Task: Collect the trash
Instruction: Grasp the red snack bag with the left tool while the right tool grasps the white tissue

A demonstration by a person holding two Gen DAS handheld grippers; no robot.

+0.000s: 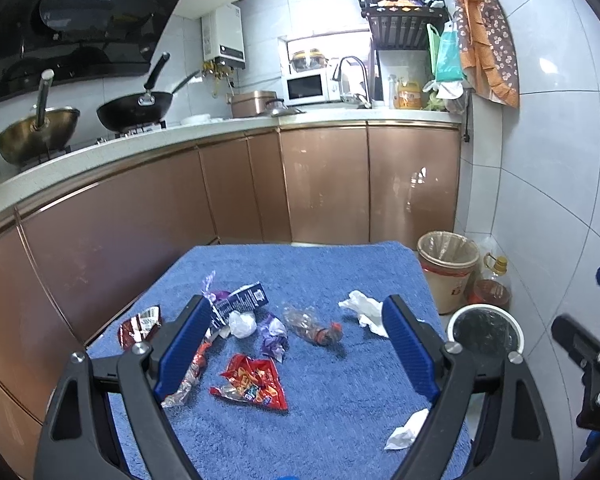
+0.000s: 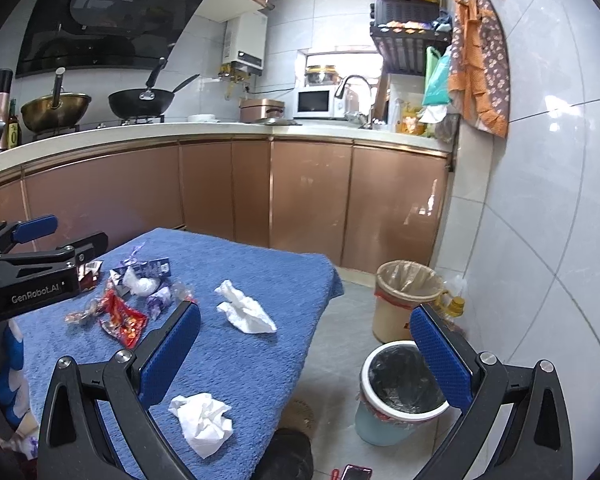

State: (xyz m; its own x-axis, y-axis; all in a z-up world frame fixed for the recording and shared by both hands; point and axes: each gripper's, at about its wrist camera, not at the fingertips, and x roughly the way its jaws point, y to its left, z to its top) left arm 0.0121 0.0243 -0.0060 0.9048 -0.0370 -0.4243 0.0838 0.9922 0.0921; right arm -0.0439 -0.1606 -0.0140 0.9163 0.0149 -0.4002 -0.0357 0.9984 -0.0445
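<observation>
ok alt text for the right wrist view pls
The open right gripper hovers over a blue towel strewn with crumpled tissues and snack wrappers, beside a black-lined bin on a kitchen floor.

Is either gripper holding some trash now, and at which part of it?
No. The left gripper and the right gripper are both open and empty; the trash lies on the blue towel.

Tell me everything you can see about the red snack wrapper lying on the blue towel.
The red snack wrapper is a crinkled, shiny packet, plastic or foil by its look, printed with yellow and orange, and it appears torn open and flattened. It lies on the blue towel near a clear twisted wrapper; whether they touch is unclear. The open left gripper hovers near it, not holding it.
</observation>
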